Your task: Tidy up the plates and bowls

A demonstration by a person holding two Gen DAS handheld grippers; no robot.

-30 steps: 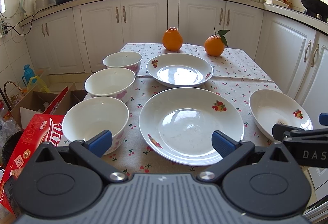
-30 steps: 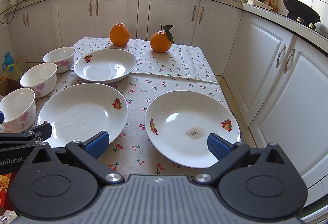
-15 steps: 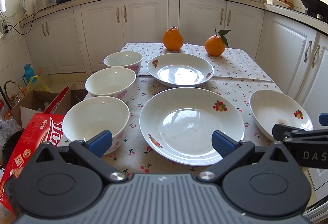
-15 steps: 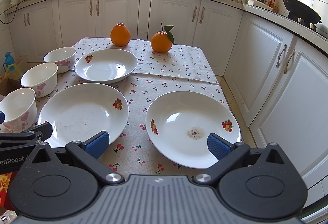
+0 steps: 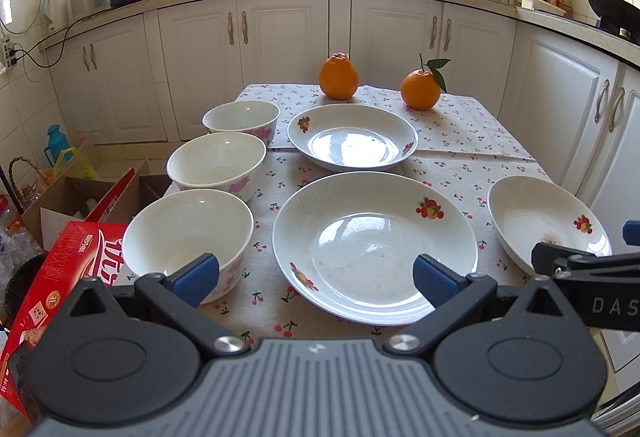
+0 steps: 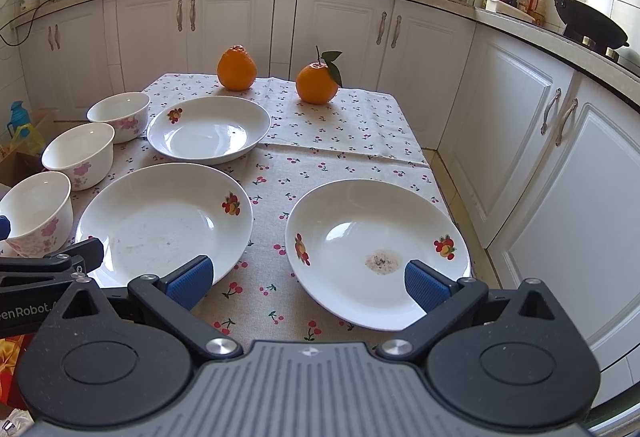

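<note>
Three white bowls with pink flowers stand in a row on the table's left side: near (image 5: 188, 233), middle (image 5: 216, 163), far (image 5: 241, 119). Three white fruit-print plates lie on the cloth: a large near one (image 5: 374, 245), a far one (image 5: 352, 135), and a right one (image 6: 376, 251) with a speck of residue. My left gripper (image 5: 316, 277) is open and empty, hovering at the table's near edge before the large plate. My right gripper (image 6: 308, 283) is open and empty, just before the right plate.
Two oranges (image 5: 338, 76) (image 5: 420, 90) sit at the table's far end. A red carton (image 5: 60, 277) and cardboard boxes (image 5: 72, 197) stand on the floor left of the table. White cabinets (image 6: 560, 165) run close along the right side.
Both views have barely shifted; the grippers drifted very slightly. The plates, bowls and oranges have not moved.
</note>
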